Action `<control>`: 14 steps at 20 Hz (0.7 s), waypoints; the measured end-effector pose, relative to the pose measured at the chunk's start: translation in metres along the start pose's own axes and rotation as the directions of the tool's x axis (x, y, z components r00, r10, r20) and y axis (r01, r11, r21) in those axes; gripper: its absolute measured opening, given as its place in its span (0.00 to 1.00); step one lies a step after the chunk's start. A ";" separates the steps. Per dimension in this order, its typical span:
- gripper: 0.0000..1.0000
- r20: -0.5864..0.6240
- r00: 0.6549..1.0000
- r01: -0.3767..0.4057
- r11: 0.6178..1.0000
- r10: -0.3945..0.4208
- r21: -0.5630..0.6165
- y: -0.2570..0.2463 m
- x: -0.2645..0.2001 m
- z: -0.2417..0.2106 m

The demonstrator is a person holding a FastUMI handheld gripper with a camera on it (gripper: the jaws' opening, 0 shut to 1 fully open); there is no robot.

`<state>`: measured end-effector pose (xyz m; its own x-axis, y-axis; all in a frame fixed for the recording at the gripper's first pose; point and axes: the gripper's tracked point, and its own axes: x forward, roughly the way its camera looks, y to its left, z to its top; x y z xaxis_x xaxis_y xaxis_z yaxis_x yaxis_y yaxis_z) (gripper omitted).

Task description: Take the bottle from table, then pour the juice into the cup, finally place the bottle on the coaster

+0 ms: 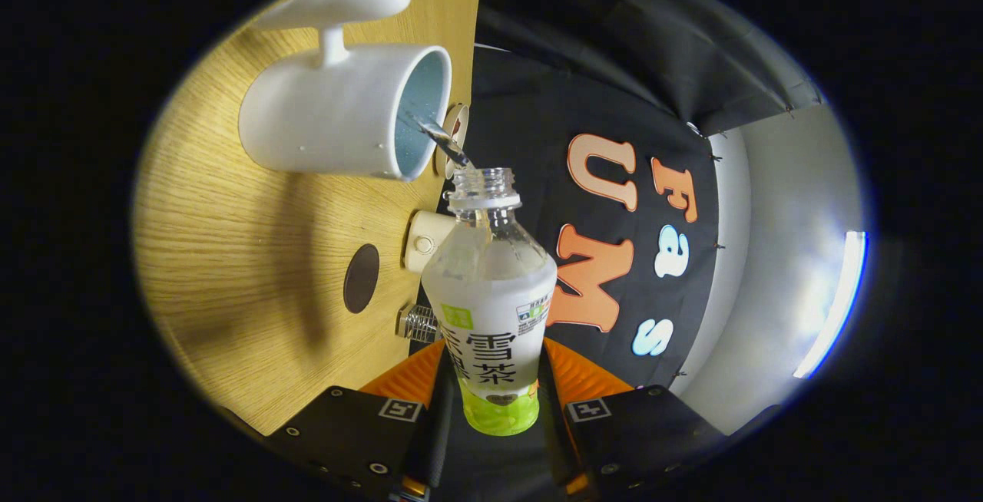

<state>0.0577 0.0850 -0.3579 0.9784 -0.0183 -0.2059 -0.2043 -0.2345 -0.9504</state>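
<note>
Your gripper clamped on bottle, both fingers pressing its sides. Bottle tipped, juice streaming into cup. Coaster nearby on table.

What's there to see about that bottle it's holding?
The bottle is clear plastic, uncapped, with a white label and a green base. It is clamped between the gripper fingers and tipped toward the white cup. A thin stream runs from its threaded mouth into the cup, which it does not touch.

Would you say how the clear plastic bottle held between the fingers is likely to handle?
The bottle looks thin-walled, so it may flex under grip. Uncapped and mid-pour into the white mug, it probably lightens. The gripper clamps its labelled body, likely not slippery.
</note>
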 end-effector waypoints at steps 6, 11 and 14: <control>0.54 0.012 1.000 0.010 1.000 -0.009 -0.028 -0.008 0.002 0.000; 0.54 0.023 1.000 0.003 0.999 -0.002 -0.047 -0.009 0.001 0.003; 0.54 0.026 1.000 0.005 0.998 -0.004 -0.062 -0.011 0.002 0.004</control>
<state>0.0616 0.0914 -0.3492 0.9780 0.0074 -0.2082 -0.1969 -0.2940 -0.9353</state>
